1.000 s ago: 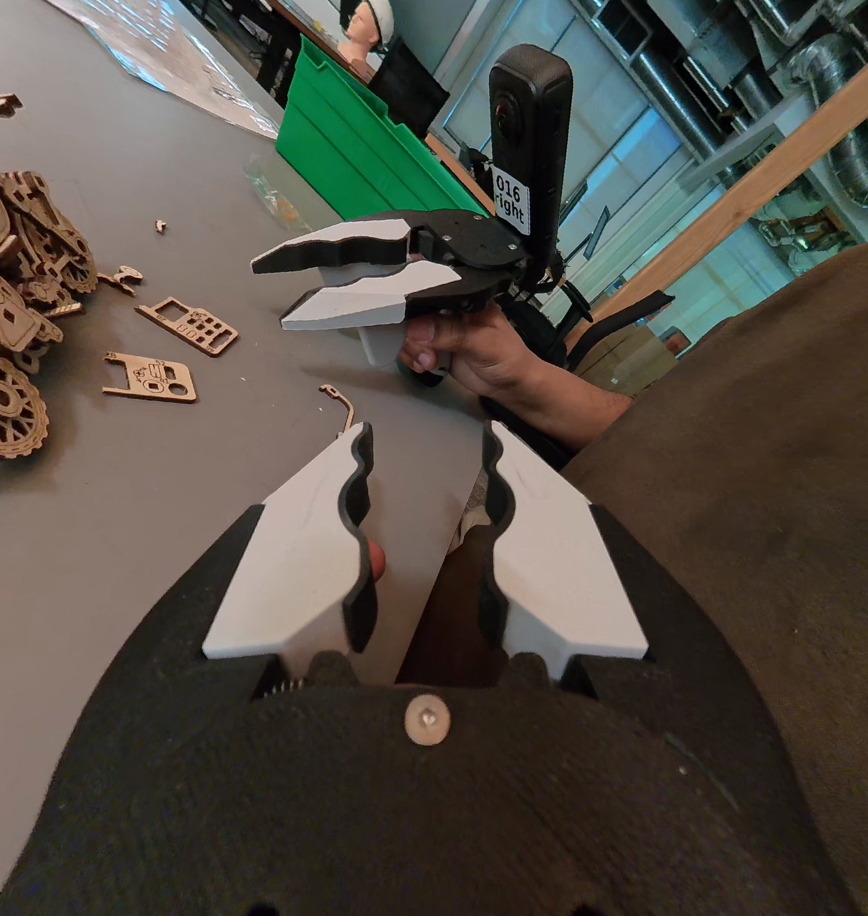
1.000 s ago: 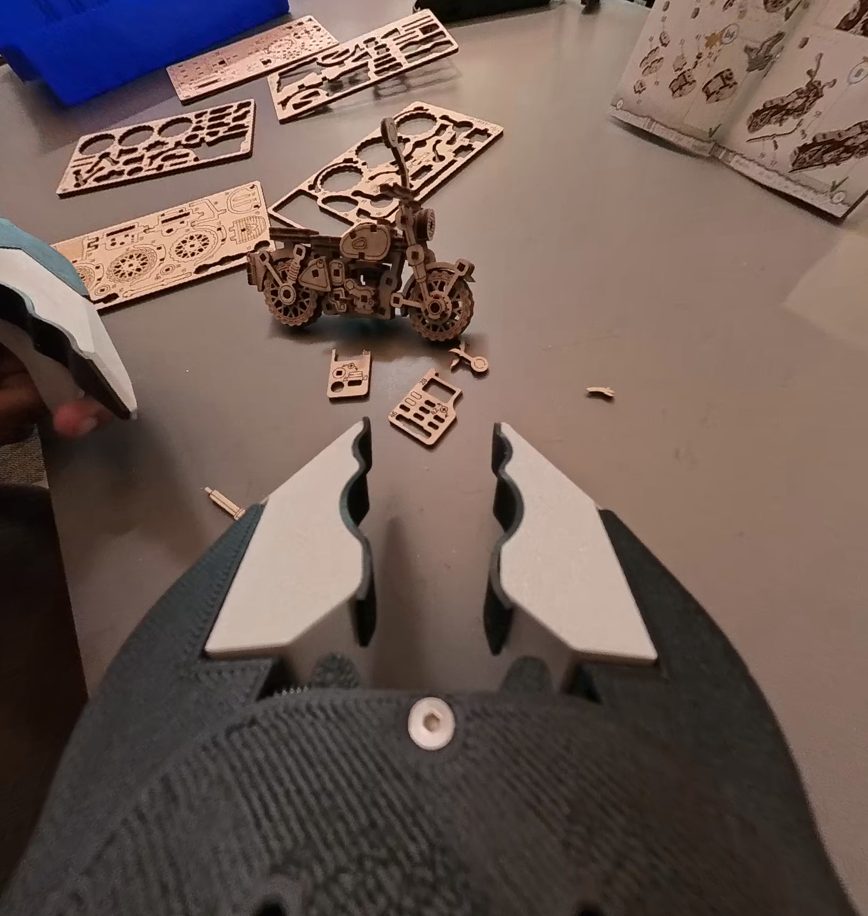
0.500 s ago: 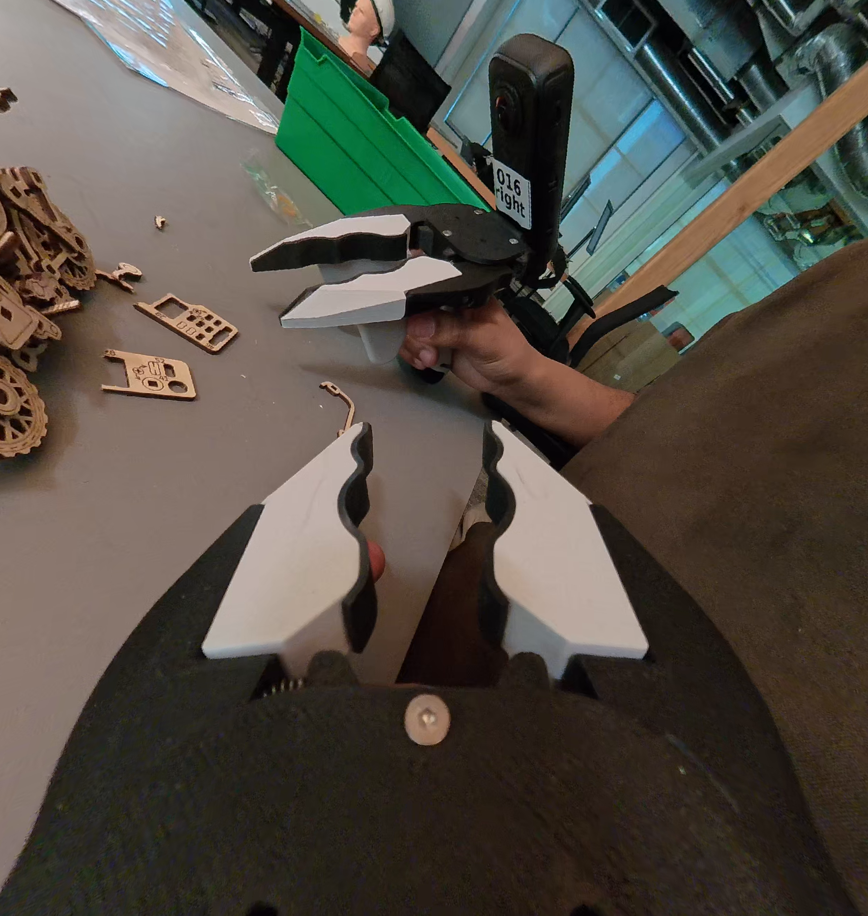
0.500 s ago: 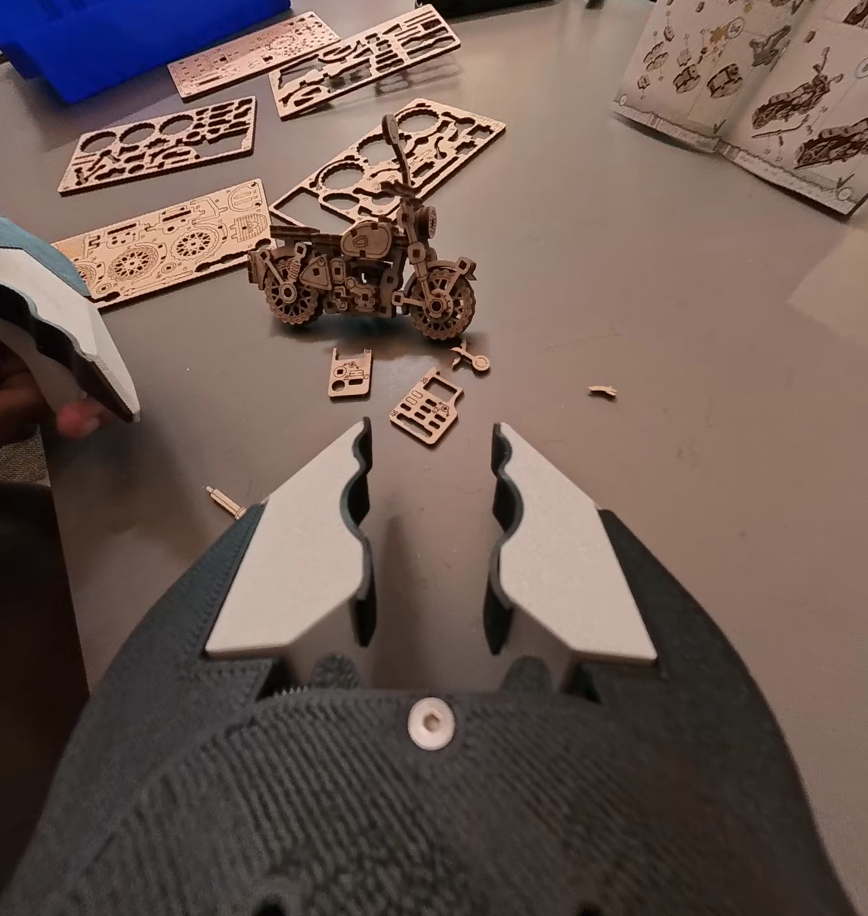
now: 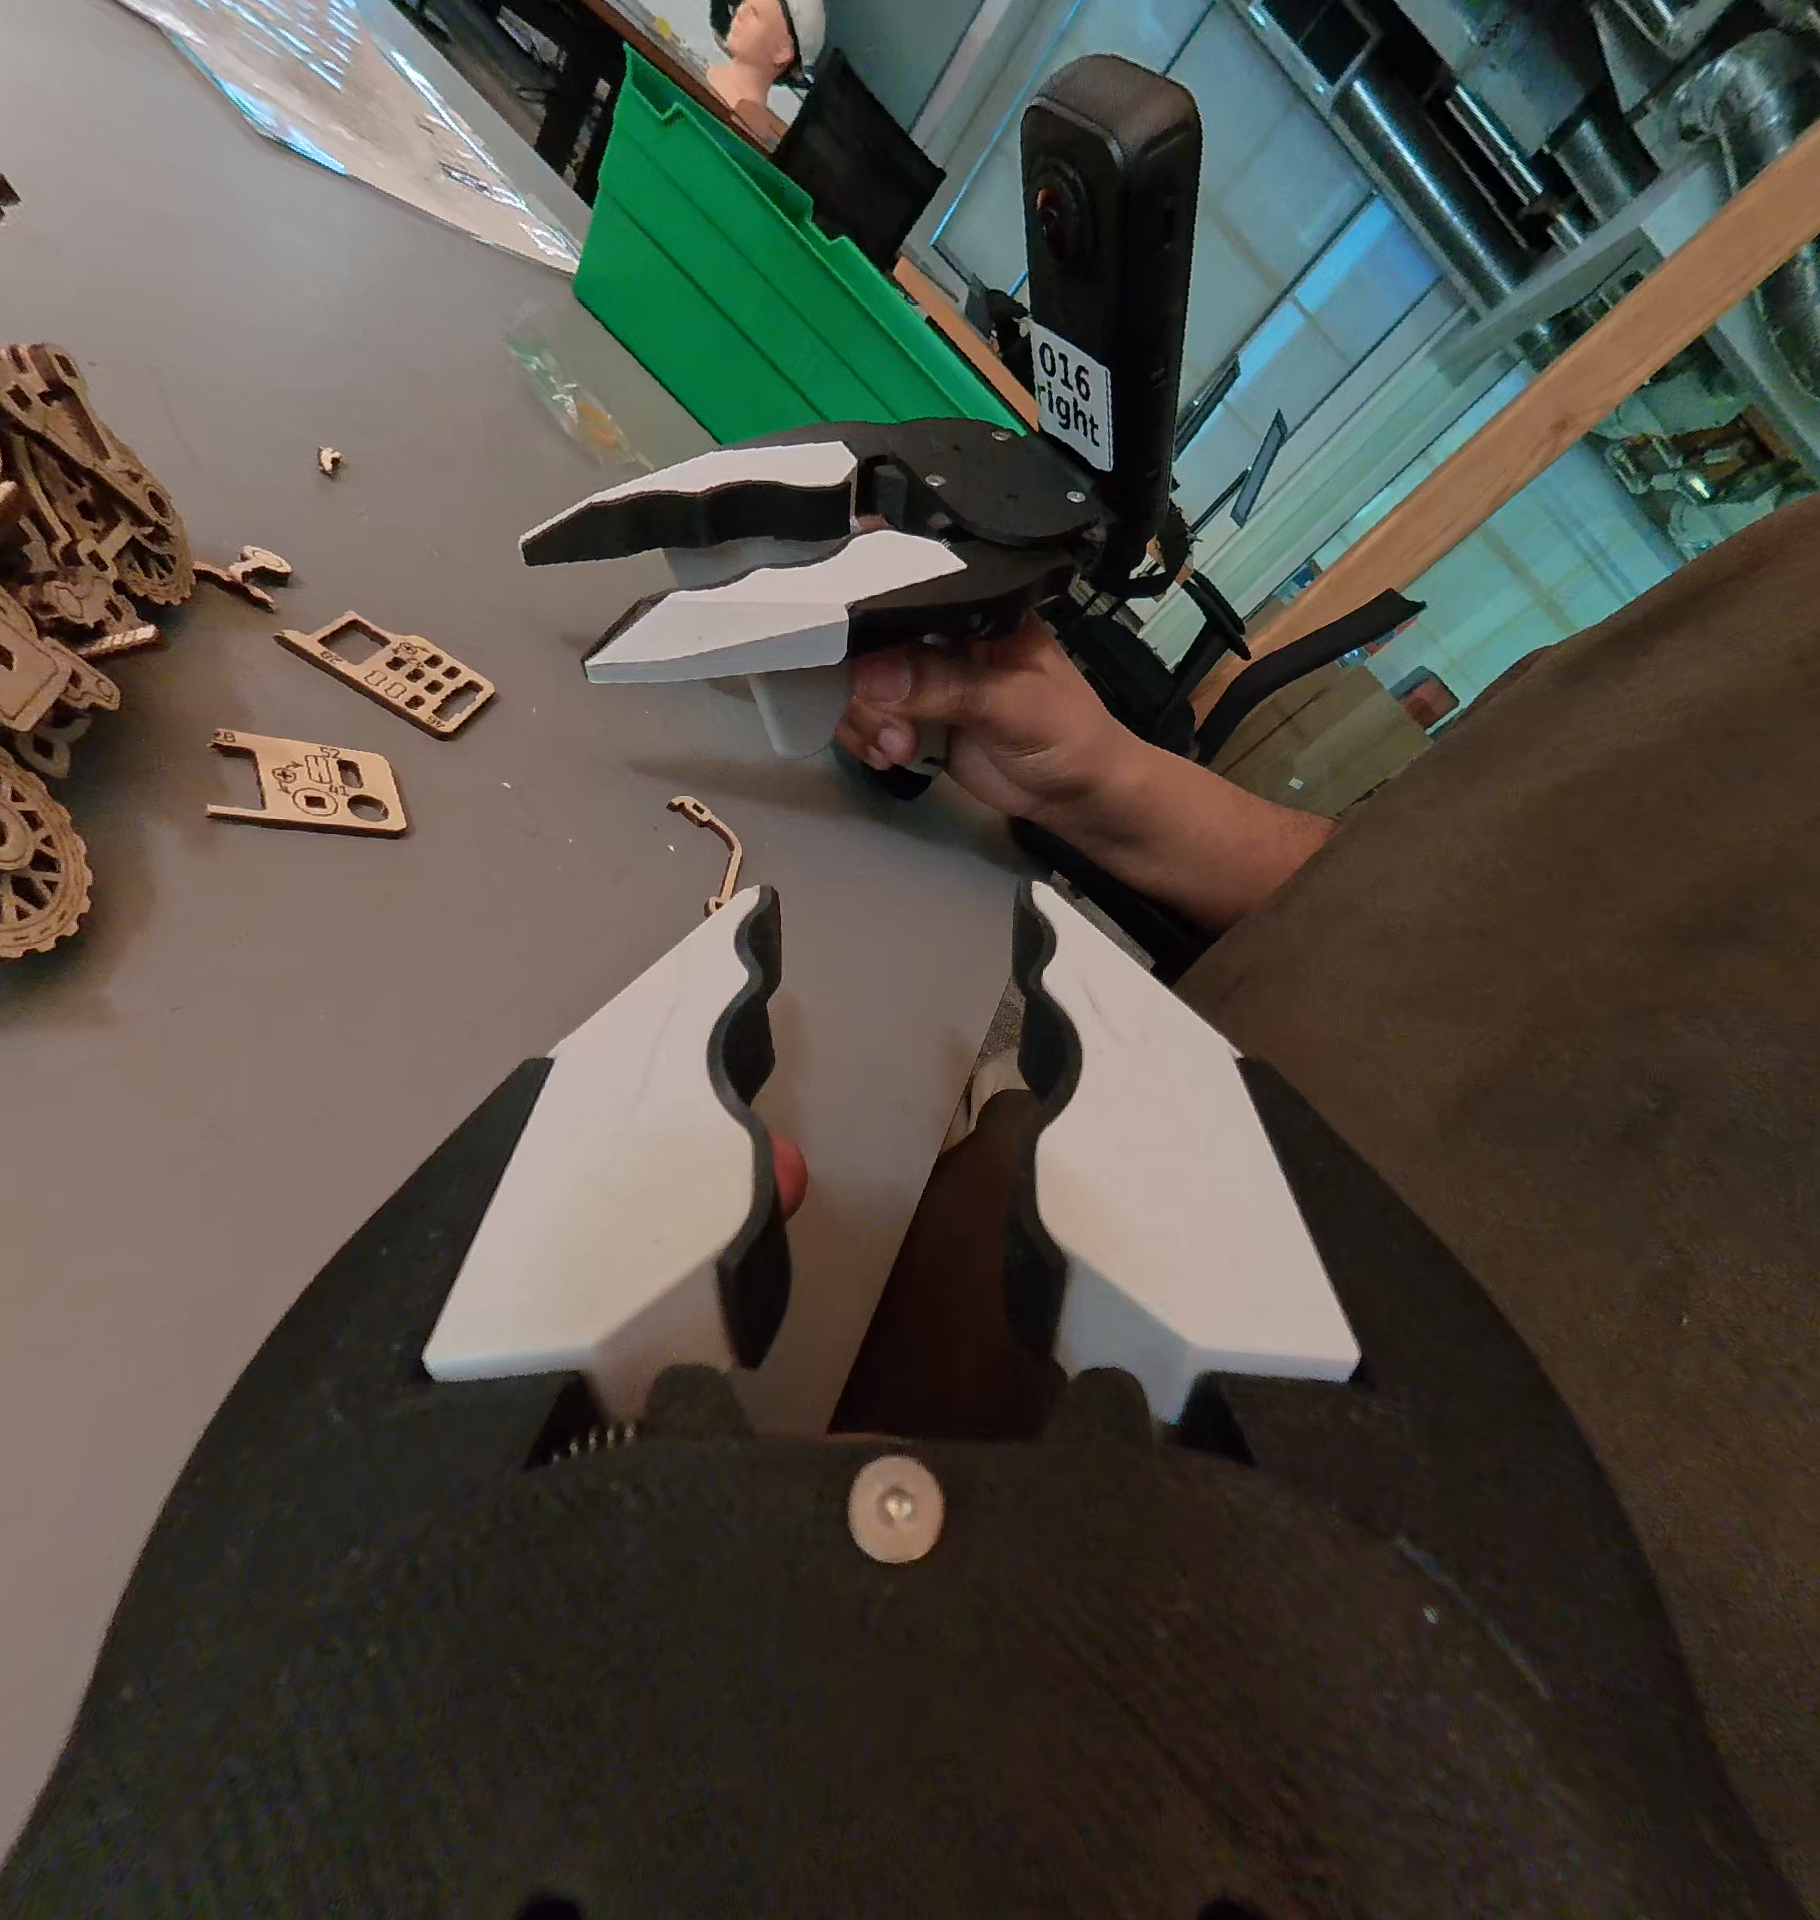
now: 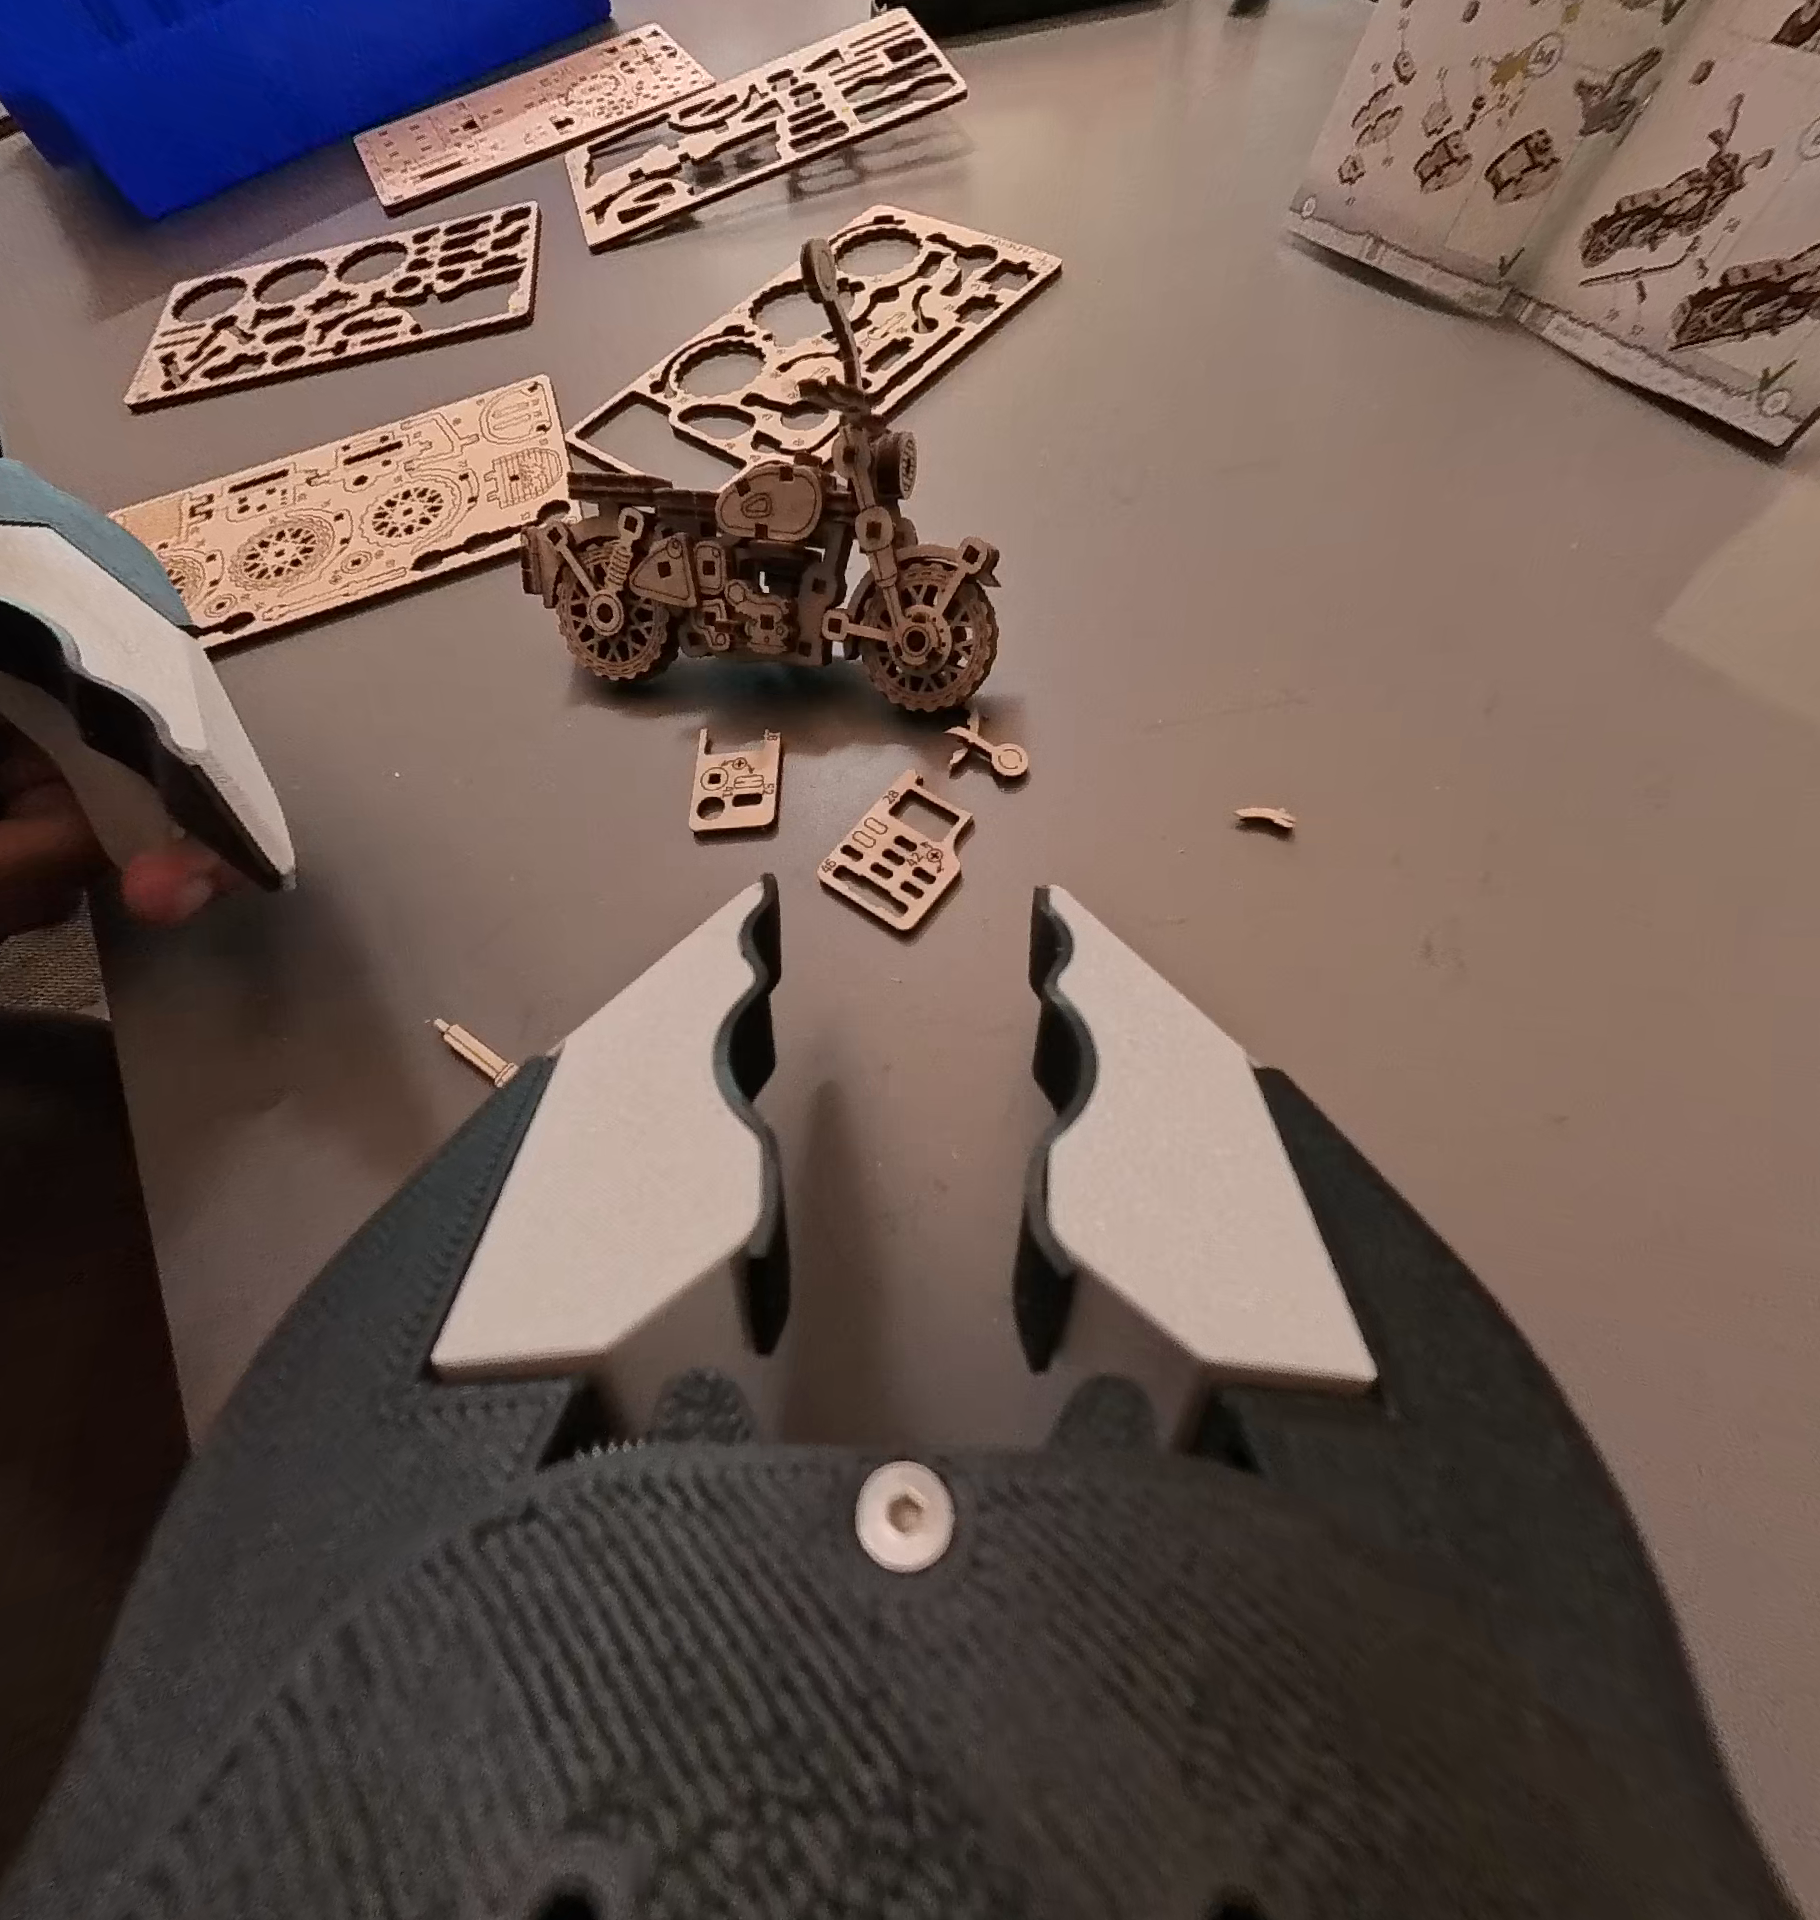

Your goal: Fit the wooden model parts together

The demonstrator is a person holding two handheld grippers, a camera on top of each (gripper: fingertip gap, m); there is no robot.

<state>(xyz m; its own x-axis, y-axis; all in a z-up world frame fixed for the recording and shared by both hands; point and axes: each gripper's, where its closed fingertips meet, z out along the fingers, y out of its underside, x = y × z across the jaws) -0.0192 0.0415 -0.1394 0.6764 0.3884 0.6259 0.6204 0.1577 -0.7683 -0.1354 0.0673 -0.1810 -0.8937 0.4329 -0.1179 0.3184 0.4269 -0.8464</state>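
A wooden model motorcycle [image 6: 771,582] stands upright on the grey table [image 6: 1301,1039]; its wheel shows at the left edge of the left wrist view [image 5: 2,842]. Two flat wooden cut-out pieces lie in front of it: one with a notch [image 6: 734,781] and one with a grid of holes [image 6: 895,864], also in the left wrist view [image 5: 308,798] [image 5: 392,673]. A thin hooked piece [image 5: 714,847] lies near my left gripper [image 5: 895,914], which is open and empty at the table's near edge. My right gripper [image 6: 901,904] is open and empty above the table, short of the pieces.
Several wooden part sheets [image 6: 334,301] lie behind the motorcycle. A blue bin [image 6: 210,83] stands at the far left, an instruction sheet [image 6: 1612,208] at the far right. A green bin [image 5: 750,301] stands beyond the right gripper [image 5: 573,603]. Small wooden scraps [image 6: 1264,819] lie scattered.
Both grippers stay open and almost still. The views shift only slightly.
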